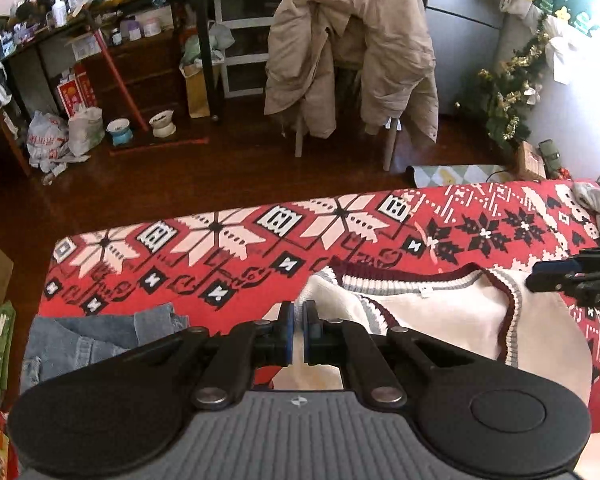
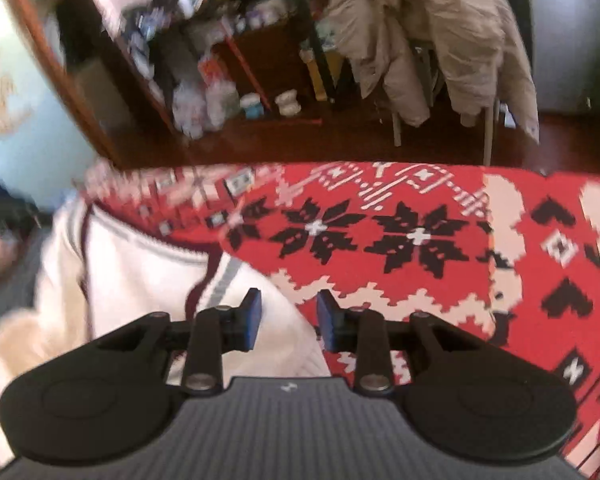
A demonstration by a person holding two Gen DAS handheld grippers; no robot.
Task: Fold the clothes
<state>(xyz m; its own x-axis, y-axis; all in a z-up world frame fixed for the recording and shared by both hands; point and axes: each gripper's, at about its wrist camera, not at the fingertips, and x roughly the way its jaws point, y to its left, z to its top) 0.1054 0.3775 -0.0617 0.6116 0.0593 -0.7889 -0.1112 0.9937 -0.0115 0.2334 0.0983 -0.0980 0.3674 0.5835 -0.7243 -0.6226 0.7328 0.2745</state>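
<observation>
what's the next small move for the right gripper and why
Probably ease the right gripper left and close on the white knit sweater. Its jaws stand open with nothing pinched, at the sweater's edge, while the left gripper is already shut on the other side.

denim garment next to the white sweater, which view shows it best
The left wrist view. The denim garment lies sharp and in plain sight on the red patterned blanket, left of the white sweater. The right wrist view is motion-blurred and does not show it.
</observation>
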